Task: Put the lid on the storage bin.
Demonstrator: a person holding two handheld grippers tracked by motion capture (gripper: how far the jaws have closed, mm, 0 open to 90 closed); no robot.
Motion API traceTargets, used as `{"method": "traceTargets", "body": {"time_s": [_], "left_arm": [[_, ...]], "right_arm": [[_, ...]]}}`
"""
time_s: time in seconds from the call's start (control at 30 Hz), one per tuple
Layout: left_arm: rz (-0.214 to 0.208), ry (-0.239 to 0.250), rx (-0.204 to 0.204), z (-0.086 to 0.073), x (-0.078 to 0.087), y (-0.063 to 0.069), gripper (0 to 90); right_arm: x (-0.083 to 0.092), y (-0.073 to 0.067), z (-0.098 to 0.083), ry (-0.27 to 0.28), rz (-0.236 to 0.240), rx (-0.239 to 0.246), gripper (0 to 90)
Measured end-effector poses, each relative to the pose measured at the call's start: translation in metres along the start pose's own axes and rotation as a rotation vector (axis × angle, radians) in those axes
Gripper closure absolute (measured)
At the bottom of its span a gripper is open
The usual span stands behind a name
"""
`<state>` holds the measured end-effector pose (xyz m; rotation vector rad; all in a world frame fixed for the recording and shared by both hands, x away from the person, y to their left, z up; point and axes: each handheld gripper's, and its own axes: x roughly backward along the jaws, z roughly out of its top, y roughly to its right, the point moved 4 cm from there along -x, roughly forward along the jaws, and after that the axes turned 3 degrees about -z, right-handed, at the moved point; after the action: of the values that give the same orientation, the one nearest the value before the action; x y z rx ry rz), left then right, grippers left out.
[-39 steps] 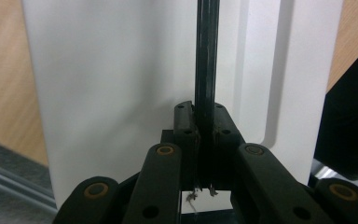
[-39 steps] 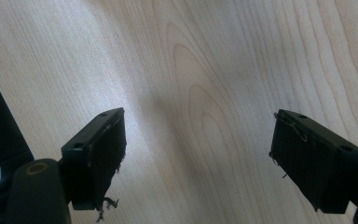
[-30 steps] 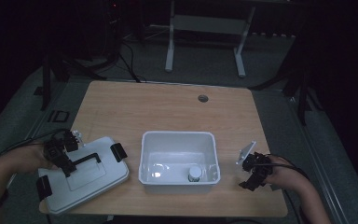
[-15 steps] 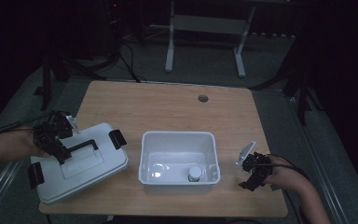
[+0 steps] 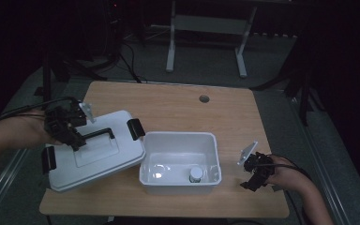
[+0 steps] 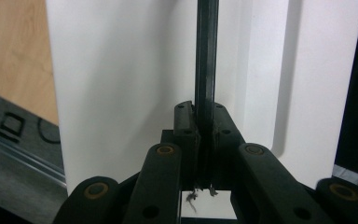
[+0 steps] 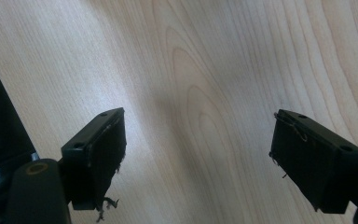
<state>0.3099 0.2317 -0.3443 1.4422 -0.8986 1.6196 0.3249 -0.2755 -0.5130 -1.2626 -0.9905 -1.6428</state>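
On the wooden bench (image 5: pixel 178 105) a white lid (image 5: pixel 93 154) with black end clips is tilted, its right edge at the open white tub (image 5: pixel 180 161), which has a small capped bottle (image 5: pixel 195 174) inside. Left tongs (image 5: pixel 70 133) pinch its black handle (image 5: pixel 98 133). Right tongs (image 5: pixel 255 176) gape wide, holding nothing, just right of the tub.

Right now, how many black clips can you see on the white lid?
2. One black clip is on the lid's end nearest the open white box; the other clip is on the opposite end, by the person's left arm. More may be hidden.
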Motion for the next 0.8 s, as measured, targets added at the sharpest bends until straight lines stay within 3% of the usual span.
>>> {"method": "traceTargets", "body": {"time_s": [0.13, 0.2, 0.37, 0.4, 0.5, 0.53, 0.8], "left_arm": [[0.005, 0.01, -0.015, 0.01, 0.0, 0.002, 83.9], [-0.008, 0.032, -0.051, 0.029, 0.001, 0.006, 83.9], [-0.006, 0.046, -0.099, 0.051, 0.002, 0.012, 83.8], [-0.01, 0.037, -0.129, 0.063, 0.001, 0.016, 83.8], [-0.007, 0.038, -0.14, 0.069, 0.0, 0.018, 83.8], [-0.011, 0.041, -0.166, 0.084, -0.002, 0.023, 83.8], [-0.013, 0.084, -0.259, 0.127, -0.002, 0.039, 83.8]], "right_arm": [[0.0, 0.0, 0.0, 0.003, 0.0, -0.002, 17.6], [-0.001, 0.0, 0.0, 0.001, 0.002, 0.002, 17.6], [-0.002, 0.0, -0.002, 0.001, 0.004, -0.003, 17.6], [-0.002, 0.001, -0.003, 0.001, 0.004, -0.005, 17.6], [-0.002, 0.0, -0.003, 0.002, 0.005, -0.008, 17.6], [-0.002, 0.0, -0.003, 0.003, 0.009, -0.01, 17.6], [-0.005, -0.003, -0.005, -0.002, 0.013, -0.004, 17.6]]}}
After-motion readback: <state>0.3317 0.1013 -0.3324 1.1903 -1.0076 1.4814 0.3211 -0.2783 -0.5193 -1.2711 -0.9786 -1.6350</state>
